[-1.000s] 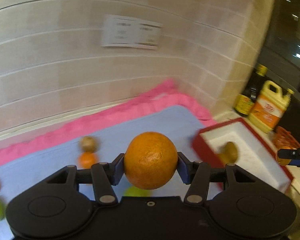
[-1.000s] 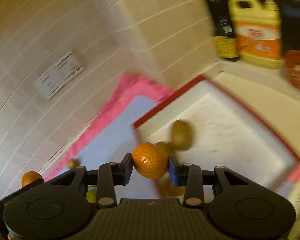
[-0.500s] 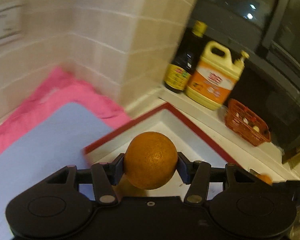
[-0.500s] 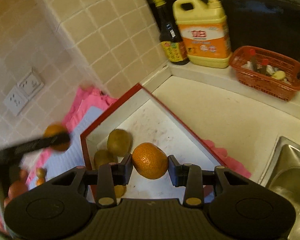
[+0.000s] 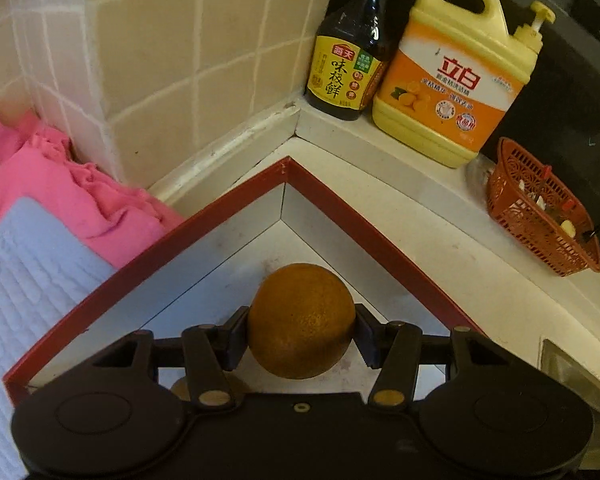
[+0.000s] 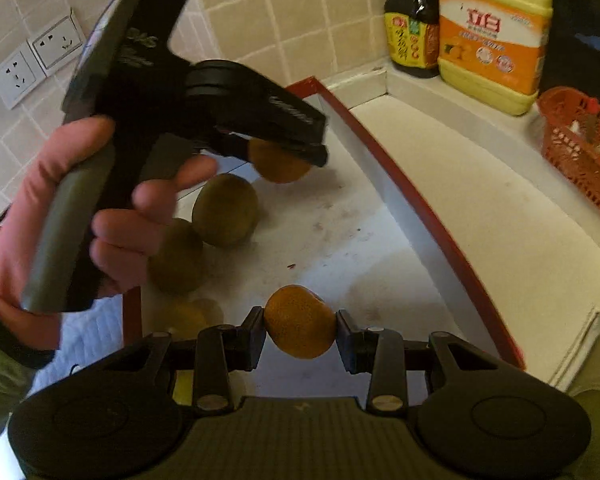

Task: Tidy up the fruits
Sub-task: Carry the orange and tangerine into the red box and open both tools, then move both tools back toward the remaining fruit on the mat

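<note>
Over the tray: both grippers hang above the red-rimmed tray (image 5: 204, 216), each carrying fruit, which suggests the tray is the collecting spot.
Left gripper: the left gripper (image 5: 300, 332) pinches a large orange (image 5: 301, 320) between its pads, pointing down toward the tray's far corner; the right wrist view shows it from the side, held by the person's left hand (image 6: 80, 216).
Right gripper: the right gripper (image 6: 300, 334) pinches a small mandarin (image 6: 300, 322) at its widest part, so the round fruit should not roll out.
Already in the tray: two kiwis (image 6: 225, 210) lie touching near the left wall, with a dim yellowish fruit just in front of them; they sit grouped at one side, leaving the white floor toward the right rim bare.
Likely step: lowering both fruits to the tray floor and letting go.
Risk: round fruit set down from height may roll into the kiwis or against the rim.
Surroundings: a soy sauce bottle (image 5: 346, 52), a yellow detergent jug (image 5: 456, 76) and a red basket (image 5: 540, 216) stand well apart on the table (image 5: 440, 240); a pink cloth (image 5: 80, 200) lies beside the tray.
</note>
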`<state>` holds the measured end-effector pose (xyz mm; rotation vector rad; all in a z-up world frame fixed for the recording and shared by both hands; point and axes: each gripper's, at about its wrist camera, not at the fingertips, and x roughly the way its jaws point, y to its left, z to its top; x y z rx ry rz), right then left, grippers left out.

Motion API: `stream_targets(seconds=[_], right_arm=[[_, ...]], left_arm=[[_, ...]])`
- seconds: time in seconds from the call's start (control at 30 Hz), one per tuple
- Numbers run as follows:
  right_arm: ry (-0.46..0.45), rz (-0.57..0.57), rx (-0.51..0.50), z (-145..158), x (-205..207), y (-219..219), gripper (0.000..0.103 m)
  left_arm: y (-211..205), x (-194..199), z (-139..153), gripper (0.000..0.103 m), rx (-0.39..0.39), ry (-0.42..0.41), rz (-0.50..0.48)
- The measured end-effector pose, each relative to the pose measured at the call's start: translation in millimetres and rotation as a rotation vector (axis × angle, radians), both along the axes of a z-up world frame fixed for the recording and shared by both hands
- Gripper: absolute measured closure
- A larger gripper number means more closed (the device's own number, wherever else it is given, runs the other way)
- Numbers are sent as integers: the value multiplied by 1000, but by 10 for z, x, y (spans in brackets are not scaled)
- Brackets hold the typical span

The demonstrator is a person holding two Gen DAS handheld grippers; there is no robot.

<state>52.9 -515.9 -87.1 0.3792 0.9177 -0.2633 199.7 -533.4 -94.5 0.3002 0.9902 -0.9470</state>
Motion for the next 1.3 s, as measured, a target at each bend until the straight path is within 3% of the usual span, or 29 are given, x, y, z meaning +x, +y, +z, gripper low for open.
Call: stream_targets(seconds=[0.2, 0.5, 0.57, 0.7, 0.8, 1.07, 1.3], right_arm=[[49, 10, 17, -132, 50, 22, 63], [121, 24, -13, -256, 98, 75, 63], [127, 21, -9, -253, 89, 77, 63], [113, 7, 1, -155, 36, 65, 57], [88, -17, -20, -3, -76, 79, 52], [-1, -89, -2, 381, -418, 108, 49], [-79, -48, -41, 753, -341, 390, 49]], left_arm=[[-94, 88, -137, 39, 27, 29, 19], [-63, 83, -173, 38, 1, 32, 35], [-21, 74, -145, 38, -2, 26, 34], [98, 51, -18, 26, -34, 18, 36], [220, 45, 105, 26, -55, 3, 48], [892, -74, 584, 26, -158, -34, 101], [2016, -120, 964, 26, -237, -101, 212]])
